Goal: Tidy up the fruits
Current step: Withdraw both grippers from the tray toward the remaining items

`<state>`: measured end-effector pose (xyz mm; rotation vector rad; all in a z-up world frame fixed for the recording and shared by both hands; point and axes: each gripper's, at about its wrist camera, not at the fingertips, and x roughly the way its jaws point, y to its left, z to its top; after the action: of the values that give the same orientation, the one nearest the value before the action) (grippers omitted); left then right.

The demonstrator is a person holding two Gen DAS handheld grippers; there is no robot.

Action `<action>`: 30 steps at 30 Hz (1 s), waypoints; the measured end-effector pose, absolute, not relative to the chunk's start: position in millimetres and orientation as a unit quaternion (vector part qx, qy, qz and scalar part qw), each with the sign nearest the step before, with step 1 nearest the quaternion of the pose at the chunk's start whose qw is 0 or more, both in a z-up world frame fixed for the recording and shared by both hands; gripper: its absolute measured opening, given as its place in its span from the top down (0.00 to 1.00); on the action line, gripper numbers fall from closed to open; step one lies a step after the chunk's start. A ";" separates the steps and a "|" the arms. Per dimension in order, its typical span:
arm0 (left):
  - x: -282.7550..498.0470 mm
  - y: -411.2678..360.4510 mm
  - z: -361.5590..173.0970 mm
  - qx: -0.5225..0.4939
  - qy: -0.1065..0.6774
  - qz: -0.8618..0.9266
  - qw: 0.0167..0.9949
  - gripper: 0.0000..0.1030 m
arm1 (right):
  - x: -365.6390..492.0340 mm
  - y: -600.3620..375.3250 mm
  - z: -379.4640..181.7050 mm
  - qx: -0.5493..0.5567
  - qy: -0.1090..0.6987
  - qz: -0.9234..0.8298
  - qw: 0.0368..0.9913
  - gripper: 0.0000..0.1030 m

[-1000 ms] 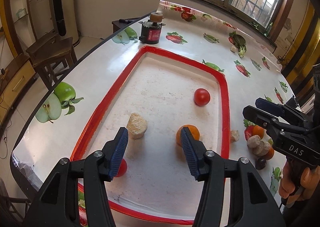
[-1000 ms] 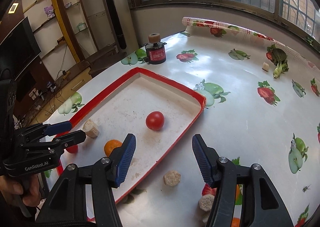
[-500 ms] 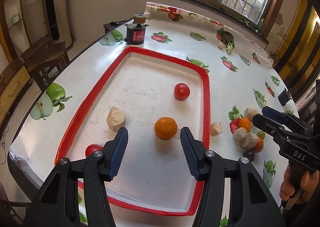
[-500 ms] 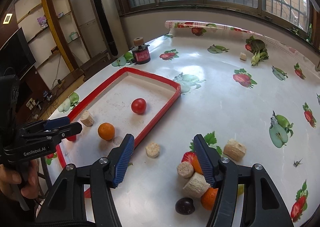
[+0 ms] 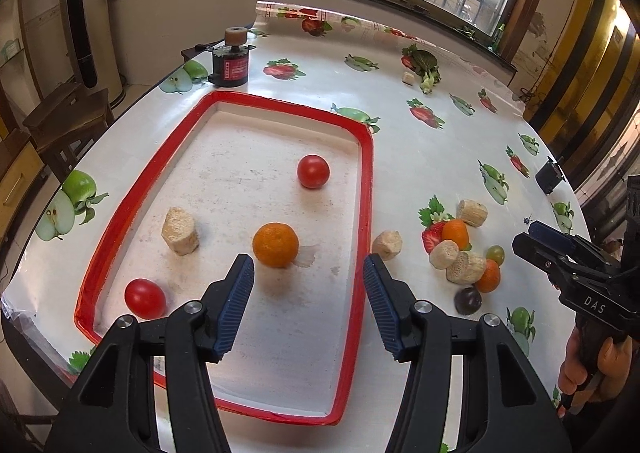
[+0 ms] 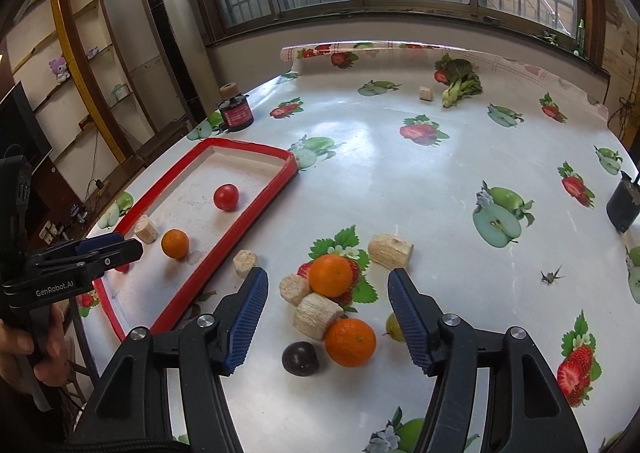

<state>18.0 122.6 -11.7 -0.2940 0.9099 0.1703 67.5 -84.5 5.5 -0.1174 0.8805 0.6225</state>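
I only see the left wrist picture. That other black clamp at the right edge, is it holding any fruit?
Observer: No. In the right wrist view the right gripper is open with nothing between its pads. It points at the loose pile, with an orange straight ahead.
Operator: What is in the room off to the left of the table?
Observer: Wall shelves, and a purple toy sits on one of them.
Operator: Is there any writing on my own clamp?
Observer: Yes, the side of the left gripper reads GenRobot.AI.
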 end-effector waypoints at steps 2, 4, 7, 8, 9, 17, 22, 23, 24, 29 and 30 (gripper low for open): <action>19.9 116.4 -12.3 -0.138 0.440 0.076 0.884 0.46 | 67.4 -93.2 2.5 -0.052 0.423 0.288 0.858 0.37; 22.4 109.3 -13.0 -0.134 0.442 0.069 0.884 0.46 | 67.7 -101.9 -0.2 -0.047 0.426 0.282 0.858 0.37; 25.5 98.1 -14.3 -0.128 0.446 0.058 0.884 0.46 | 67.7 -113.6 -2.8 -0.043 0.429 0.273 0.860 0.37; 26.8 94.6 -14.8 -0.126 0.447 0.055 0.884 0.46 | 67.6 -117.1 -3.2 -0.041 0.430 0.270 0.860 0.37; 28.1 91.1 -15.2 -0.125 0.448 0.051 0.884 0.46 | 67.9 -120.5 -3.5 -0.040 0.431 0.268 0.861 0.37; 33.9 66.1 -15.0 -0.111 0.453 0.028 0.884 0.46 | 69.7 -142.8 -3.2 -0.026 0.431 0.250 0.867 0.37; 34.9 53.4 -17.0 -0.105 0.457 0.016 0.883 0.46 | 69.2 -147.6 -3.7 -0.023 0.431 0.247 0.867 0.37; 35.3 50.5 -17.6 -0.104 0.459 0.013 0.882 0.46 | 69.4 -148.1 -4.0 -0.023 0.431 0.247 0.868 0.37; 35.8 47.7 -18.5 -0.102 0.460 0.010 0.882 0.46 | 69.2 -148.5 -4.2 -0.023 0.431 0.246 0.868 0.37; 38.2 32.9 -26.2 -0.097 0.471 -0.008 0.877 0.46 | 69.6 -148.4 -5.0 -0.022 0.430 0.247 0.868 0.37; 39.0 30.1 -27.8 -0.095 0.473 -0.011 0.876 0.46 | 70.5 -148.3 -5.4 -0.022 0.430 0.247 0.868 0.37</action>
<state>39.0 30.1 -27.8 -0.1988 0.9865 -0.0233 70.5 -148.3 -5.4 -0.0456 0.9006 0.5163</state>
